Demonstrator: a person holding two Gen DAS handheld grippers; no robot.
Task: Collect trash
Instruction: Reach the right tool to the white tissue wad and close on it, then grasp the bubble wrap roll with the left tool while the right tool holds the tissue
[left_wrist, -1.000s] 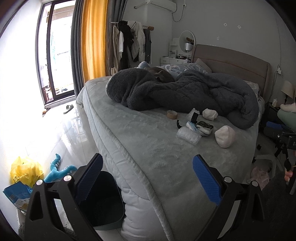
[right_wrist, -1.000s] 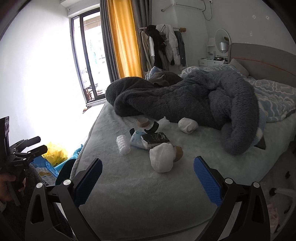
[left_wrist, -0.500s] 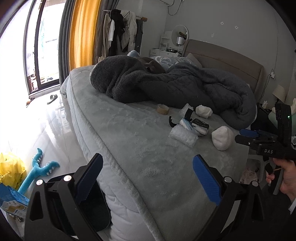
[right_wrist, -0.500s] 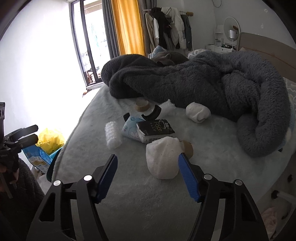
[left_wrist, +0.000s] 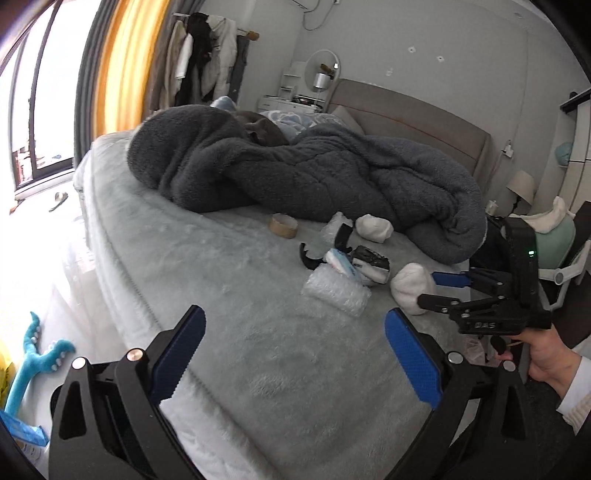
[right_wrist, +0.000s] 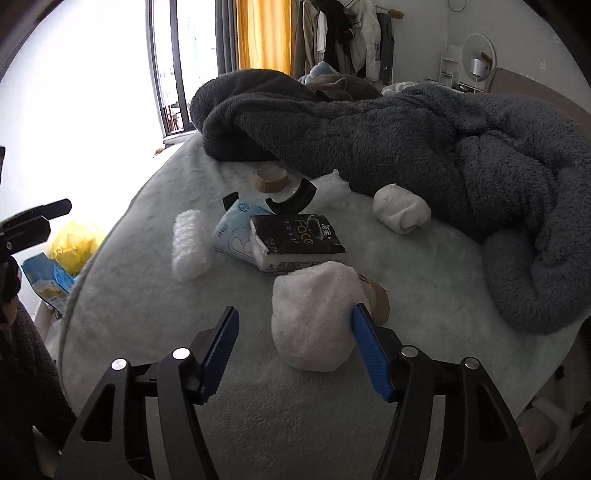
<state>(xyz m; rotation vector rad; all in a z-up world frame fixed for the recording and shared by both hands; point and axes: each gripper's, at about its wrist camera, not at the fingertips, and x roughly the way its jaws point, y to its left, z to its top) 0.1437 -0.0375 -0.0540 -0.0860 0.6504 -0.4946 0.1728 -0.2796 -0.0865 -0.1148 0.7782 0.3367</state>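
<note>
The white wad (right_wrist: 314, 321), a balled cloth or paper lump, lies on the bed (right_wrist: 147, 317) near its foot edge, in the lower middle of the right wrist view. The right hand-held gripper (right_wrist: 295, 350) has just been closing around it: the pad at 3 o'clock touches the wad's side, while the pad at 9 o'clock stands clear of it, so nothing is clamped yet. At 12 o'clock from the wad sit a black tissue pack (right_wrist: 295, 240) and a blue pack (right_wrist: 232, 236). A bubble-wrap roll (right_wrist: 190, 243) lies at 10 o'clock, with a tape roll (right_wrist: 271, 177) and a second white wad (right_wrist: 400, 214) farther up by the grey blanket (right_wrist: 406, 140).

The left hand-held gripper (left_wrist: 291, 365) hangs over bare bedding with its jaws wide apart and empty.

The wad is soft and off-centre toward one pad, so I judge the closing jaws could push it sideways or pinch only a fold and let it slip. A brown thing (right_wrist: 380, 299) touching the wad at 2 o'clock might be dragged along; what it is I cannot tell. No trash bin shows in either view.
</note>
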